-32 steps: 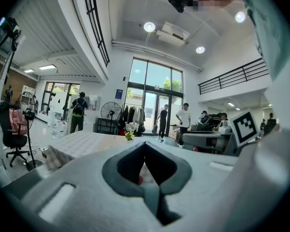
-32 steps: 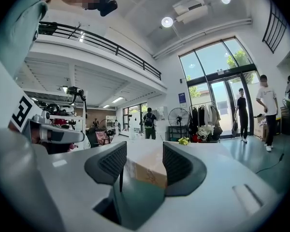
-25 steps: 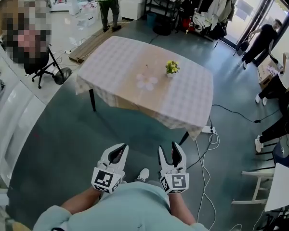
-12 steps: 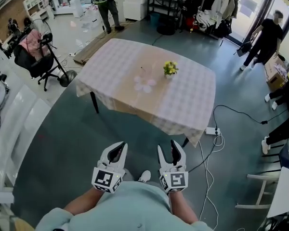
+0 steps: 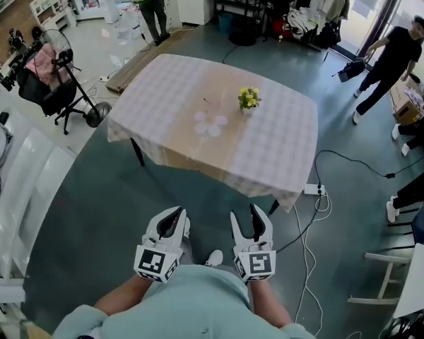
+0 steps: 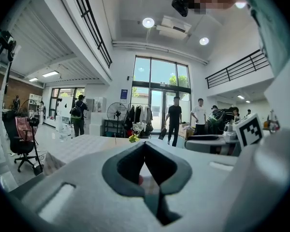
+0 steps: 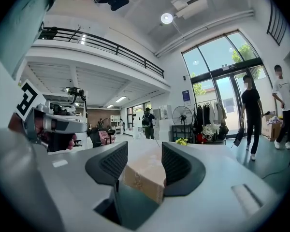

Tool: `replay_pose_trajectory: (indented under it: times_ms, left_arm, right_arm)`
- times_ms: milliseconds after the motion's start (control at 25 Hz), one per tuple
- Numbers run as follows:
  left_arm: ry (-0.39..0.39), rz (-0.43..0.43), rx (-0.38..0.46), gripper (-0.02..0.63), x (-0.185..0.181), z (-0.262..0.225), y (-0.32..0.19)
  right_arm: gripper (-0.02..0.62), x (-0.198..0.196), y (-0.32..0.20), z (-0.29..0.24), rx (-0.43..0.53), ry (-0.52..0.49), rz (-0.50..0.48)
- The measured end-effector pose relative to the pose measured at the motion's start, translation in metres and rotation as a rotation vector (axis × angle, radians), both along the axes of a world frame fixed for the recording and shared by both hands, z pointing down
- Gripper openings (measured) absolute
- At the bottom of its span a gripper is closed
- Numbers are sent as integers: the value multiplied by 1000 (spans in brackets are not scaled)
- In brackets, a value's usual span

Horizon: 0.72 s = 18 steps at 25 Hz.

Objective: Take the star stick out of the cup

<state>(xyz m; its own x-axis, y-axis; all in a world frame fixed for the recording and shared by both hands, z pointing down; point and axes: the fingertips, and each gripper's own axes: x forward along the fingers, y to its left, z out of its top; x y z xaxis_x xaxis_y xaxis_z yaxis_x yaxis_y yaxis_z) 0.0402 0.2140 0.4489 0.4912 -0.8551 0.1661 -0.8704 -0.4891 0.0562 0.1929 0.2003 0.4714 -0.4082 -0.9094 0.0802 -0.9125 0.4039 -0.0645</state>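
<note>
**Holding both grippers low, well short of the table**

The left gripper [image 5: 174,216], at lower centre of the head view, has its jaws pressed together on nothing. Beside it, the right gripper [image 5: 246,219] has its jaws spread. They have just been closing a little, with nothing between them. The table [image 5: 283,140] fills the upper centre, well apart from both. A thin stick [image 5: 206,102] stands near its middle, left of the yellow flowers [image 5: 249,98]; what holds it is too small to tell.
</note>
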Motion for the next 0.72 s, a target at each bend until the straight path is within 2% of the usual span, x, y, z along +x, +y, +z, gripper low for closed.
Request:
replay_pose_trajectory:
  times_ms: [280,720]
  left_arm:
    - [15,53,16,2,-7,1,-44]
    - [37,93,12,2,-64,2,-138]
  right_arm:
    - [198,-9,-34,-3,4,7,40]
    - [192,-57,-118,-8,10,42,103]
